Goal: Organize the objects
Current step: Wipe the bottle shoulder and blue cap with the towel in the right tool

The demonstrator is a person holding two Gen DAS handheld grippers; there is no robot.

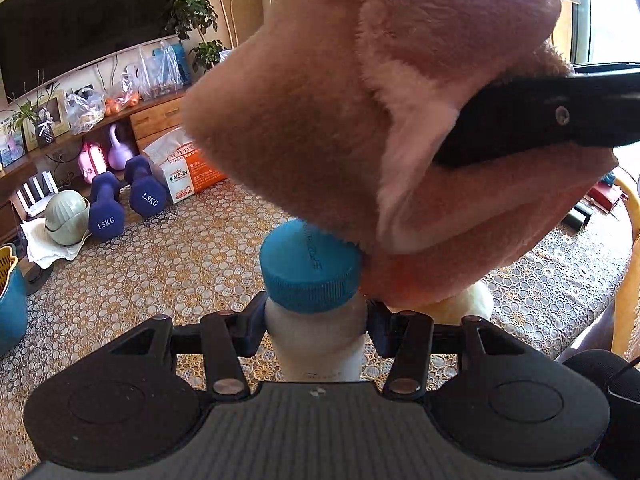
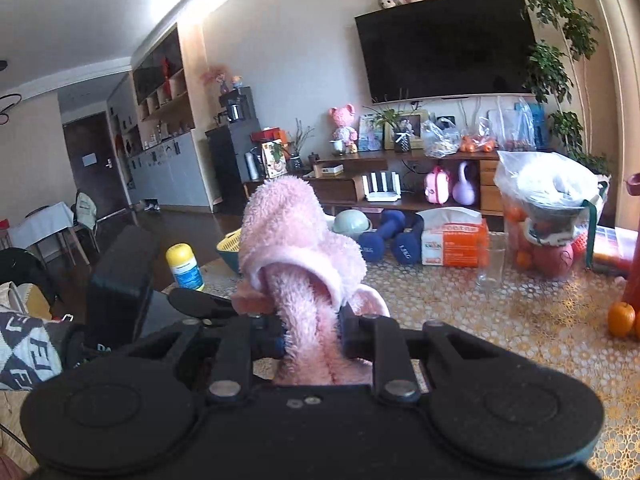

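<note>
Pink plush toy (image 2: 296, 240) sits clamped in the right claw (image 2: 310, 334), the blue-capped bottle (image 1: 314, 304) in the left claw (image 1: 316, 330), both aloft above the tabletop (image 1: 180, 264), neither yet placed.

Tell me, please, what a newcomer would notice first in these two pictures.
First, the pink plush toy: it fills the upper middle of the left view, and the right gripper is shut on it. Next, the white bottle with its blue cap, held upright in the left gripper, just under the toy. Behind, a large black TV hangs on the wall.
</note>
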